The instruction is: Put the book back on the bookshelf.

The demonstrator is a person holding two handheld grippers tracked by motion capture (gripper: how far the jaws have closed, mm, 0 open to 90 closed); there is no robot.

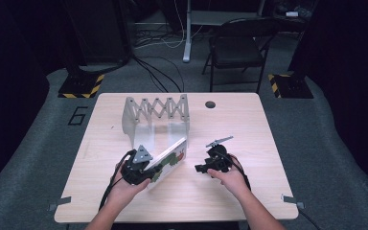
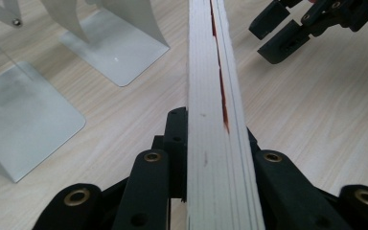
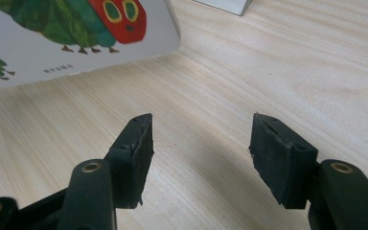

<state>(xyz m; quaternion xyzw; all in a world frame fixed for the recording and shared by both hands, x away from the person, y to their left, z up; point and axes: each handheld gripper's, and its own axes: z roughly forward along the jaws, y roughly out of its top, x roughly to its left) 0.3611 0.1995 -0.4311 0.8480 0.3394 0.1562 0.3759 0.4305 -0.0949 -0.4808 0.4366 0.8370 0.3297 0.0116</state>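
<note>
A white board book point(image 1: 171, 159) with a green caterpillar and a red face on its cover point(image 3: 72, 28) stands tilted on edge at the table's middle. My left gripper point(image 1: 146, 171) is shut on its near end; in the left gripper view the stacked page edges point(image 2: 215, 120) run straight away between the jaws. My right gripper point(image 1: 200, 168) is open just to the right of the book, low over the bare wood, with nothing between its pads point(image 3: 139, 143). It also appears at the top right of the left gripper view, right gripper point(image 2: 287, 28).
A white expanding metal book rack point(image 1: 156, 115) with flat foot plates point(image 2: 24, 115) stands behind the book at the table's centre back. A dark round hole point(image 1: 210, 104) sits in the tabletop near the far edge. A folding chair point(image 1: 239, 48) stands beyond the table.
</note>
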